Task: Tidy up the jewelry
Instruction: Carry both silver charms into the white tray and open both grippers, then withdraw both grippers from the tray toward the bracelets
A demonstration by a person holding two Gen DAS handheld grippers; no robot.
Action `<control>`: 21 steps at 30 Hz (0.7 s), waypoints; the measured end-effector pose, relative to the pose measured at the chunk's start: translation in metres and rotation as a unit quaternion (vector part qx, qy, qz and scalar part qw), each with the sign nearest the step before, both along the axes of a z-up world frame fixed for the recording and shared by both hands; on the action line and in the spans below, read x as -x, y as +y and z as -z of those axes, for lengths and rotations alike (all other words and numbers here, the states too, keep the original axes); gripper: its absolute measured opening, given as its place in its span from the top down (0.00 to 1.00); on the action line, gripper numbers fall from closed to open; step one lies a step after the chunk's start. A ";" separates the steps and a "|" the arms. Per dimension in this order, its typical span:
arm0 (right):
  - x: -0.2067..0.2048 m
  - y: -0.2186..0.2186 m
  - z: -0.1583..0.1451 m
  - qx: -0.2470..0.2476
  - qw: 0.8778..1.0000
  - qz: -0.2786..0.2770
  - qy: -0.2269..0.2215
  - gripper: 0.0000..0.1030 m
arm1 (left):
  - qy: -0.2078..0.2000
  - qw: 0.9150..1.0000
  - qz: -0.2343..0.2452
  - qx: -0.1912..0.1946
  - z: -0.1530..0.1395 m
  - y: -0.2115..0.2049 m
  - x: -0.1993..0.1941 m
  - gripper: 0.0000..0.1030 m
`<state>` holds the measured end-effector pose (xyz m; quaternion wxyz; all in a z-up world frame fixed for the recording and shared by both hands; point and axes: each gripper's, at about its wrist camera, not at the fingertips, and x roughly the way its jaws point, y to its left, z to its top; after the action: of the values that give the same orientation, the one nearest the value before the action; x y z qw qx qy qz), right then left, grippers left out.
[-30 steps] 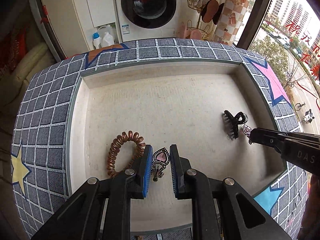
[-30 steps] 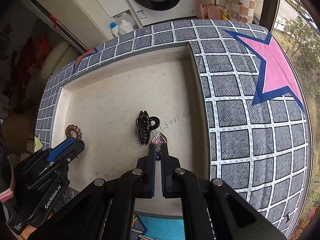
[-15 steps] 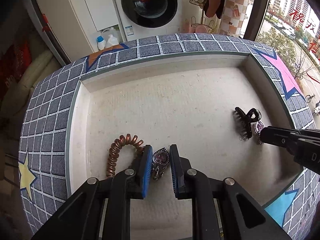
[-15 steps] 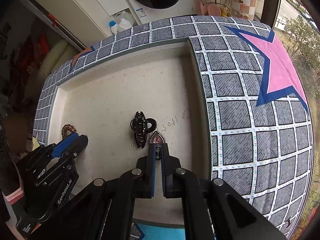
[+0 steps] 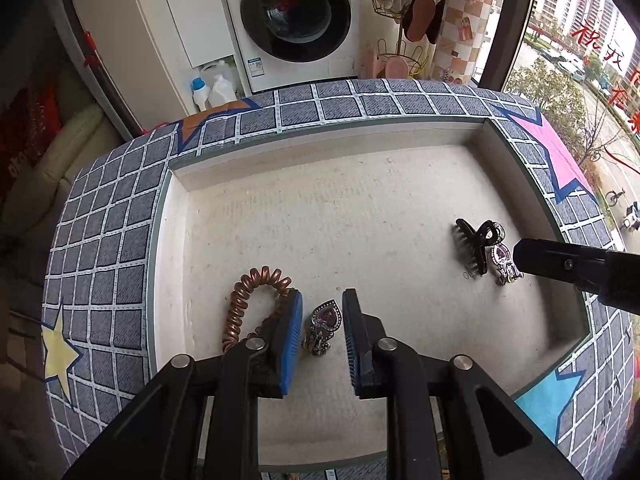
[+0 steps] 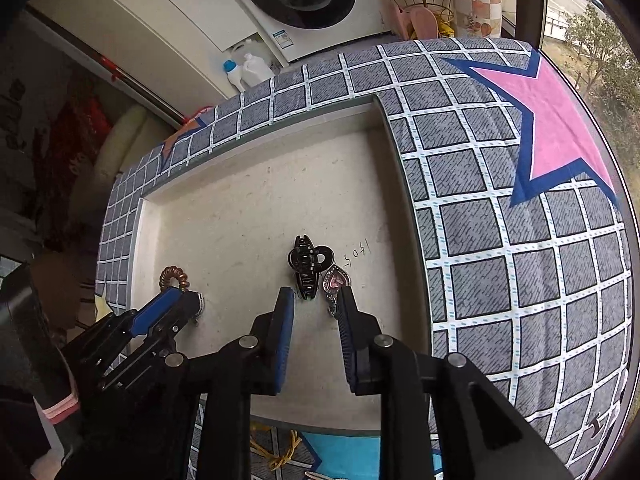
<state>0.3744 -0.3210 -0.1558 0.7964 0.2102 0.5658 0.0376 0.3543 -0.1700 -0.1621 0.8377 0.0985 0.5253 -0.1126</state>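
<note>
From the left wrist camera, the left gripper (image 5: 322, 330) stands released, its jaws spread either side of a heart brooch (image 5: 322, 327) that lies on the pale tray floor (image 5: 360, 216) between the blue pads, touching neither as far as I can tell. A copper spiral hair tie (image 5: 248, 300) curls at ten o'clock of the gripper, against the outer side of the left finger. Over at three o'clock, a black claw clip (image 5: 474, 246) and a second heart brooch (image 5: 502, 258) lie side by side, with the right gripper's tip just beside them.

From the right wrist camera, the right gripper (image 6: 316, 312) is also released and empty. The black claw clip (image 6: 307, 268) sits at twelve o'clock just beyond the fingertips, the pink heart brooch (image 6: 337, 282) at one o'clock, by the right finger. The left gripper (image 6: 176, 308) shows at nine o'clock.

By my judgement, pieces are paired along the tray's near side; whether more sorting remains is unclear.
</note>
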 end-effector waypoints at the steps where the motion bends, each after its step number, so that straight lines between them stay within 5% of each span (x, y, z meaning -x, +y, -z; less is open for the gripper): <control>1: 0.001 0.001 -0.003 -0.001 1.000 0.000 -0.003 0.76 | -0.005 1.000 -0.006 0.003 -0.004 0.002 0.001 0.04; 3: 0.003 0.002 -0.008 -0.003 1.000 0.001 -0.007 0.75 | -0.037 0.999 -0.016 0.015 -0.017 0.007 0.007 0.00; 9: 0.010 0.005 -0.019 -0.009 1.000 0.008 -0.015 0.72 | -0.039 0.999 -0.020 0.020 -0.033 0.012 0.013 0.00; 17: 0.026 0.008 -0.036 -0.028 0.999 0.029 -0.035 0.22 | -0.040 0.999 -0.027 0.019 -0.047 0.029 0.036 0.00; 21: 0.036 0.012 -0.046 -0.030 0.998 0.035 -0.047 0.22 | -0.036 0.999 -0.031 0.023 -0.052 0.042 0.051 0.00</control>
<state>0.3380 -0.3090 -0.1093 0.8165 0.2518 0.5182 0.0362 0.3035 -0.1280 -0.1097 0.8610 0.0671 0.4951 -0.0951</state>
